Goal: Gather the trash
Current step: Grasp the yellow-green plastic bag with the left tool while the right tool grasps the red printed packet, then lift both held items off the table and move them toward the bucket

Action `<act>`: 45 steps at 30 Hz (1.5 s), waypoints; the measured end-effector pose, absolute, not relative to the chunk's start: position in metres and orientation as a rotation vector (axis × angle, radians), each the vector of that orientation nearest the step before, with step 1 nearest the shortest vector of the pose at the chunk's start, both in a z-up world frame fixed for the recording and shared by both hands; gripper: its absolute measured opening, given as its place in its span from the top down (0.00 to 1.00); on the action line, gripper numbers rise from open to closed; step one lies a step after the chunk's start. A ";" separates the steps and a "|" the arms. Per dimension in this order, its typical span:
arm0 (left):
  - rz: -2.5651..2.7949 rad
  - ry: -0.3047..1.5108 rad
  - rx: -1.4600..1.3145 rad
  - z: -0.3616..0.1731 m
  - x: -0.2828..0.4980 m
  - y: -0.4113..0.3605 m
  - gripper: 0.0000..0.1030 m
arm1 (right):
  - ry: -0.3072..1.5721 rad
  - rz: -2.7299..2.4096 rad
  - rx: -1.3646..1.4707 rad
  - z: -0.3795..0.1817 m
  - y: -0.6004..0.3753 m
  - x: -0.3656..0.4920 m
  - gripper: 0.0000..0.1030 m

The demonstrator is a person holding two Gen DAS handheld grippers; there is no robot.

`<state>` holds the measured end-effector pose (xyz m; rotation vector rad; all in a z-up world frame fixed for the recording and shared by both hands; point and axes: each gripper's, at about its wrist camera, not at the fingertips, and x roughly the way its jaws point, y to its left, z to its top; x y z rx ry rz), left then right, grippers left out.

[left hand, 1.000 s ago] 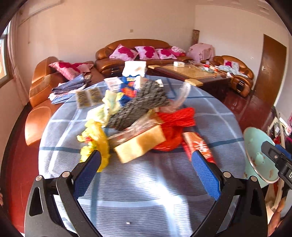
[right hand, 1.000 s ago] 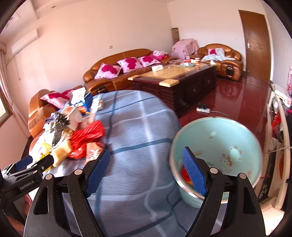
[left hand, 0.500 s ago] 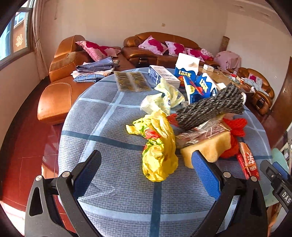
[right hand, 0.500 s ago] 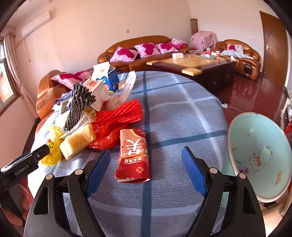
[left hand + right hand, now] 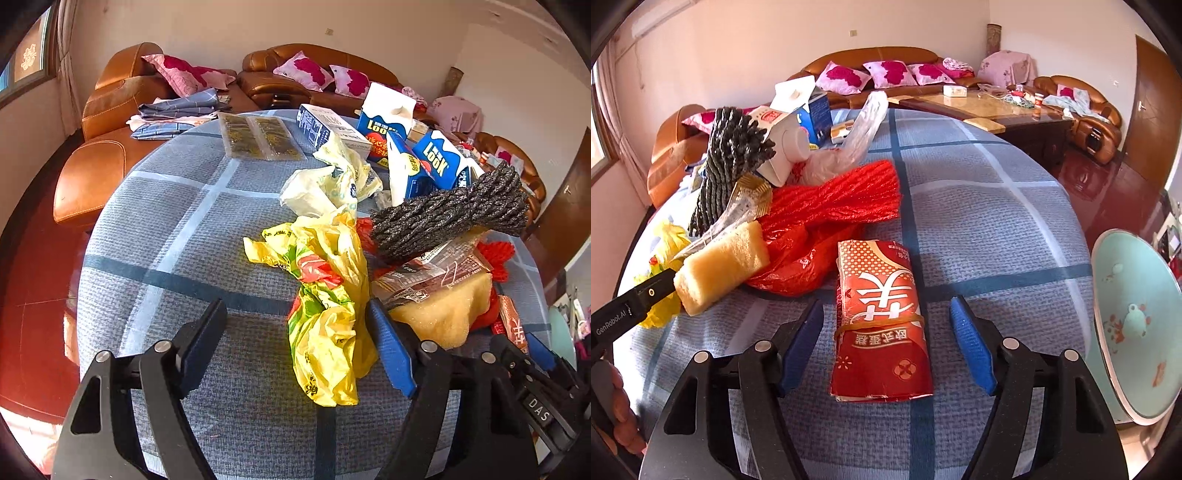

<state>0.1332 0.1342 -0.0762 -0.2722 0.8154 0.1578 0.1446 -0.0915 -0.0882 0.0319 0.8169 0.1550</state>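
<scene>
trash pile (image 5: 424,236) mid counter (image 5: 177,236), uncollected. left gripper (image 5: 295,347) jaws just closing round yellow bag (image 5: 328,325), not clamped. right gripper (image 5: 886,343) closing astride red packet (image 5: 882,325), ungripped. bin (image 5: 1134,325) right.

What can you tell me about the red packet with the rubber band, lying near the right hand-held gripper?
The red packet is a flattened paper wrapper, red with large white characters and a dotted top. A rubber band crosses it. It lies flat on the blue checked tablecloth, lengthwise between the open pads of the right hand-held gripper, which do not touch it.
</scene>
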 end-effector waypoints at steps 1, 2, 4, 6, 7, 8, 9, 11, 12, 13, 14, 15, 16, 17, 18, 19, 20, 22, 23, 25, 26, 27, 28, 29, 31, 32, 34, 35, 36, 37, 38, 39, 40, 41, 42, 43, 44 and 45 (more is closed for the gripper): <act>0.157 0.816 -0.272 -0.077 0.133 0.134 0.28 | 0.822 0.154 0.026 -0.088 -0.090 0.146 0.37; 0.154 0.819 -0.274 -0.077 0.133 0.135 0.32 | 0.827 0.152 0.018 -0.089 -0.089 0.147 0.41; 0.150 0.830 -0.281 -0.079 0.134 0.136 0.39 | 0.834 0.146 0.000 -0.090 -0.087 0.147 0.44; 0.152 0.828 -0.276 -0.080 0.134 0.136 0.42 | 0.833 0.152 -0.006 -0.091 -0.086 0.147 0.48; 0.154 0.826 -0.274 -0.080 0.134 0.135 0.42 | 0.833 0.155 -0.005 -0.091 -0.086 0.147 0.50; 0.156 0.826 -0.272 -0.080 0.133 0.135 0.43 | 0.832 0.158 -0.005 -0.091 -0.086 0.147 0.52; 0.161 0.824 -0.271 -0.080 0.133 0.135 0.45 | 0.831 0.161 -0.006 -0.091 -0.086 0.147 0.55; 0.169 0.821 -0.268 -0.080 0.133 0.134 0.50 | 0.832 0.163 -0.007 -0.091 -0.085 0.147 0.55; 0.173 0.820 -0.268 -0.080 0.132 0.133 0.52 | 0.834 0.164 -0.008 -0.091 -0.084 0.148 0.55; 0.177 0.817 -0.270 -0.080 0.131 0.133 0.53 | 0.835 0.165 -0.008 -0.091 -0.085 0.147 0.56; 0.182 0.814 -0.273 -0.080 0.131 0.134 0.55 | 0.838 0.165 -0.007 -0.091 -0.085 0.149 0.56; 0.188 0.810 -0.278 -0.080 0.130 0.135 0.59 | 0.841 0.162 -0.007 -0.090 -0.085 0.149 0.56; 0.193 0.807 -0.281 -0.080 0.129 0.135 0.61 | 0.843 0.159 -0.010 -0.090 -0.084 0.150 0.56; 0.192 0.804 -0.282 -0.080 0.128 0.135 0.63 | 0.843 0.156 -0.016 -0.090 -0.082 0.150 0.56; 0.189 0.803 -0.280 -0.081 0.128 0.135 0.65 | 0.843 0.153 -0.019 -0.090 -0.081 0.151 0.56; 0.186 0.802 -0.275 -0.081 0.128 0.135 0.66 | 0.844 0.148 -0.022 -0.090 -0.080 0.151 0.56; 0.181 0.801 -0.273 -0.081 0.127 0.135 0.69 | 0.845 0.144 -0.025 -0.089 -0.079 0.152 0.56; 0.171 0.798 -0.270 -0.081 0.127 0.134 0.71 | 0.848 0.129 -0.030 -0.089 -0.076 0.152 0.56; 0.164 0.796 -0.268 -0.081 0.127 0.133 0.73 | 0.850 0.122 -0.030 -0.088 -0.075 0.154 0.56; 0.150 0.792 -0.267 -0.081 0.126 0.133 0.74 | 0.853 0.115 -0.028 -0.088 -0.073 0.153 0.56; 0.148 0.791 -0.270 -0.081 0.126 0.133 0.74 | 0.855 0.111 -0.030 -0.087 -0.071 0.153 0.56; 0.146 0.789 -0.276 -0.080 0.126 0.133 0.74 | 0.856 0.111 -0.034 -0.087 -0.069 0.153 0.56; 0.142 0.786 -0.283 -0.080 0.126 0.134 0.74 | 0.855 0.111 -0.042 -0.087 -0.066 0.152 0.56; 0.140 0.783 -0.285 -0.080 0.126 0.134 0.74 | 0.852 0.112 -0.048 -0.086 -0.064 0.151 0.56; 0.138 0.775 -0.283 -0.079 0.125 0.133 0.75 | 0.840 0.113 -0.058 -0.082 -0.062 0.149 0.56; 0.137 0.767 -0.281 -0.076 0.124 0.134 0.75 | 0.834 0.113 -0.059 -0.081 -0.062 0.148 0.56; 0.143 0.744 -0.280 -0.070 0.121 0.135 0.75 | 0.811 0.108 -0.049 -0.074 -0.065 0.146 0.56; 0.146 0.732 -0.280 -0.067 0.120 0.136 0.75 | 0.801 0.106 -0.043 -0.071 -0.068 0.145 0.56; 0.150 0.720 -0.281 -0.063 0.118 0.137 0.75 | 0.788 0.103 -0.035 -0.067 -0.071 0.144 0.56; 0.153 0.710 -0.282 -0.059 0.117 0.137 0.75 | 0.780 0.101 -0.026 -0.064 -0.075 0.143 0.56; 0.154 0.702 -0.288 -0.055 0.116 0.138 0.75 | 0.777 0.100 -0.016 -0.062 -0.077 0.143 0.56; 0.152 0.695 -0.295 -0.052 0.115 0.139 0.75 | 0.774 0.100 -0.008 -0.060 -0.079 0.142 0.56; 0.147 0.684 -0.299 -0.048 0.113 0.138 0.75 | 0.767 0.100 0.001 -0.059 -0.081 0.140 0.56; 0.145 0.674 -0.294 -0.044 0.112 0.137 0.75 | 0.759 0.102 0.005 -0.057 -0.082 0.139 0.56; 0.143 0.665 -0.287 -0.041 0.110 0.136 0.75 | 0.746 0.106 0.009 -0.054 -0.083 0.138 0.56; 0.140 0.653 -0.281 -0.038 0.108 0.135 0.75 | 0.730 0.114 0.015 -0.049 -0.084 0.136 0.56; 0.134 0.646 -0.278 -0.036 0.106 0.135 0.75 | 0.717 0.121 0.022 -0.046 -0.085 0.133 0.56; 0.127 0.644 -0.278 -0.035 0.105 0.135 0.75 | 0.697 0.127 0.031 -0.041 -0.087 0.130 0.56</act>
